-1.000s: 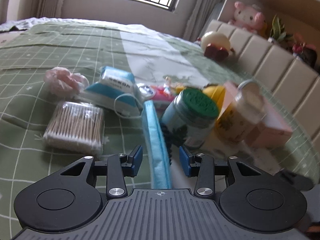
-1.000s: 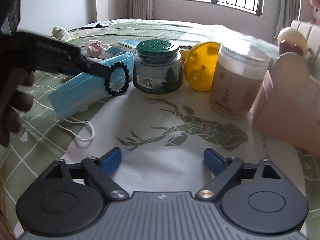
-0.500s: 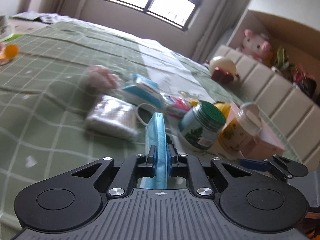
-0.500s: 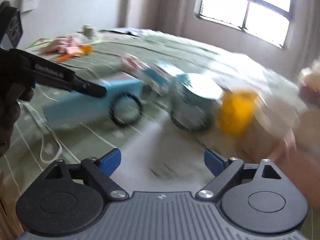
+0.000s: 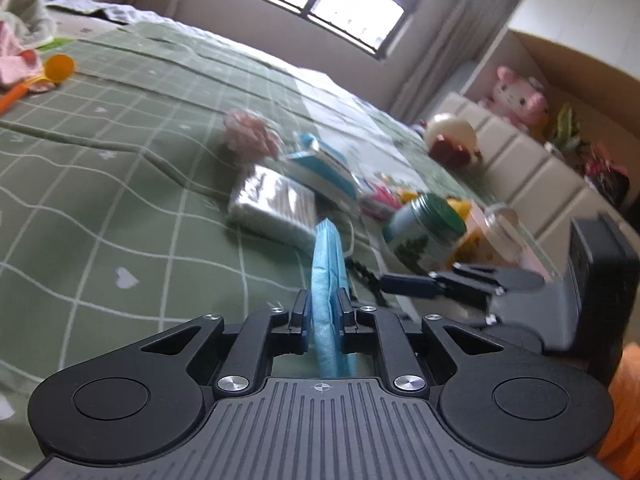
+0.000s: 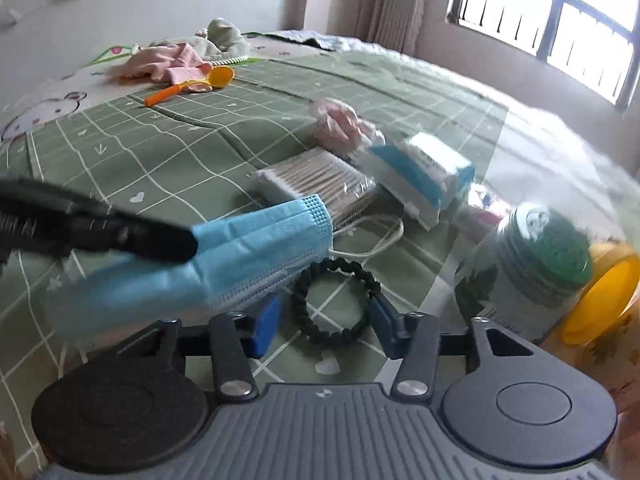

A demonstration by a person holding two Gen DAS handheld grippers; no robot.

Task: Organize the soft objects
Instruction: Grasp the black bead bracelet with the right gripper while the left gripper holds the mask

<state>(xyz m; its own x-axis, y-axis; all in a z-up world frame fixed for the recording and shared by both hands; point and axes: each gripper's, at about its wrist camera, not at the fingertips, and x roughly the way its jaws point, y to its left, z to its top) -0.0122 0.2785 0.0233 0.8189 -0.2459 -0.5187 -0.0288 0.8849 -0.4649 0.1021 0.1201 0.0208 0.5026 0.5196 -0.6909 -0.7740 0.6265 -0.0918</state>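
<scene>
1. Left hand-held gripper [image 5: 322, 308] was clamped on the folded blue face mask [image 5: 326, 264]; the mask stuck out ahead of its pads, lifted off the bed [image 5: 100, 184].
2. Right hand-held gripper [image 6: 325, 322] was part open, its jaws having just been closing, with the black hair tie [image 6: 334, 302] lying on the bed between the blue pads. The right pad looked to be at the ring's edge, but contact was hard to judge through the blur.
3. To do it well: keep the pads low to the bed, straddling one side of the ring, not its empty middle. A pinch across the hole would likely catch nothing or flip it.
4. The mask edge hung just left of the right gripper's left pad and over the tie. Best to ease the left hand aside so the mask wasn't pinched too.
5. The ear loop [image 6: 376, 236] trailed just ahead of the tie; likely snag risk.
6. The cotton swab pack [image 6: 316, 180] and tissue pack [image 6: 420, 172] lay further ahead, and the green-lidded jar [image 6: 532, 264] ahead right, all clear of the grasp.
</scene>
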